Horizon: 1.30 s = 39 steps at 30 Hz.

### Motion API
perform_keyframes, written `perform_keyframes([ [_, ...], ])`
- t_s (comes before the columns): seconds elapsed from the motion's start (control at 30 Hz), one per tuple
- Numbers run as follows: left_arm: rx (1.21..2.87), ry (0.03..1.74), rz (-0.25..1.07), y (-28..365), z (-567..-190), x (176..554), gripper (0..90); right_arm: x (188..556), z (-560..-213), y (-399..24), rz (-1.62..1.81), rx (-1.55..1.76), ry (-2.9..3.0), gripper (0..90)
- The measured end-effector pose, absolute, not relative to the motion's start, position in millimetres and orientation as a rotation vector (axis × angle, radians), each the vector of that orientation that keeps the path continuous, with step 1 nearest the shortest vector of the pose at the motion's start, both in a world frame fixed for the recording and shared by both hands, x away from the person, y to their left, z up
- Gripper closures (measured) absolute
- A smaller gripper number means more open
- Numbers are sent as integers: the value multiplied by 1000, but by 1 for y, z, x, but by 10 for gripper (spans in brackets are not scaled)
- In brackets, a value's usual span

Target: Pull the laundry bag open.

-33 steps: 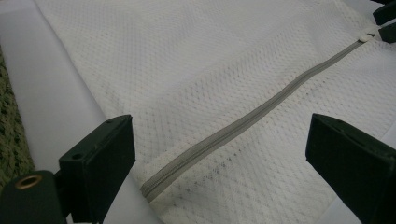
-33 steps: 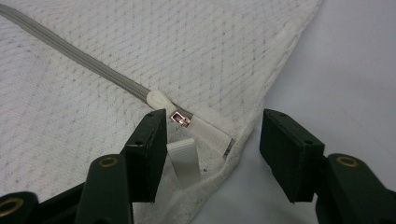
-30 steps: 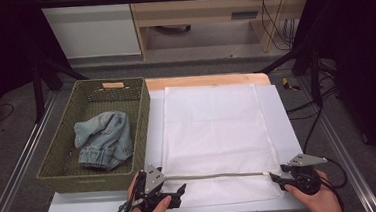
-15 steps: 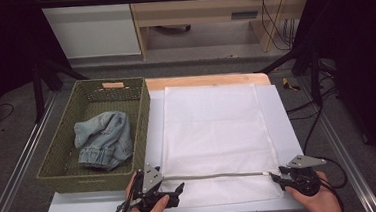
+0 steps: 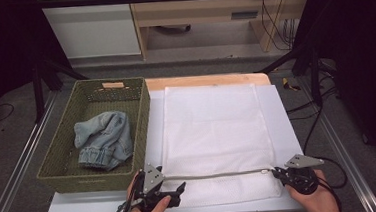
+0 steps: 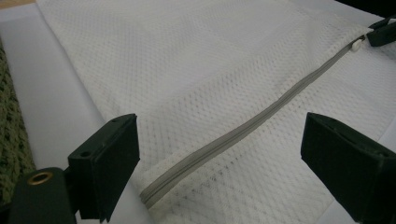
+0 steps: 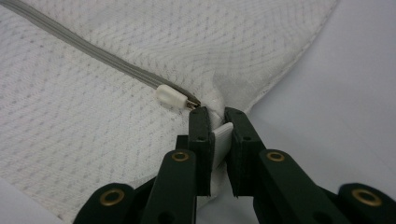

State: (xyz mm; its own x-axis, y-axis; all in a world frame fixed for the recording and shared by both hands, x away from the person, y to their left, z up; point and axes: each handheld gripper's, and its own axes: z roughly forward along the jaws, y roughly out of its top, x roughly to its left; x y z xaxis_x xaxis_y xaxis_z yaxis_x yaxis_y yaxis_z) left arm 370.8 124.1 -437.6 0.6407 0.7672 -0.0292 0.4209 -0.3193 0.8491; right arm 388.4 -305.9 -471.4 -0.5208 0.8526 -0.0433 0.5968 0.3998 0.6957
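The right gripper (image 7: 218,116) is clamped on the corner of the white mesh bag (image 5: 213,134), just beside the white zipper pull (image 7: 169,97); the pinched cloth is hidden between its jaws. The left gripper (image 6: 219,154) is spread wide over the zipper's (image 6: 252,126) other end, touching nothing. The bag lies flat on the table (image 5: 282,114). Beside it, a basket (image 5: 142,119) holds jeans (image 5: 103,139); its tag (image 5: 113,84) is unreadable.

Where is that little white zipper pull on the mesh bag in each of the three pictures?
High view: the zipper pull sits low and right, beside the right gripper.
Left gripper view: top right corner, at the zipper's far end.
Right gripper view: centre, just above the jaws.
Shared landmark: the grey zipper.
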Motion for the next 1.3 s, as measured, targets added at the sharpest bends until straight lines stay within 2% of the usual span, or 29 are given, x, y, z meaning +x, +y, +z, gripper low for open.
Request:
perform_keyframes([
  [0.47,1944,875,446,95,-428,377,177,383,-442,-298,938,1184,2212,831],
  [0.8,1953,778,438,41,-426,383,317,384,-430,-288,950,1099,2214,831],
  [1.07,1967,686,376,-22,-435,386,454,383,-431,-290,986,1119,2202,831],
  [1.27,1944,657,379,-46,-435,387,537,382,-433,-291,994,1141,2195,832],
  [1.3,1942,655,372,-49,-435,388,581,382,-433,-291,997,1143,2190,832],
])
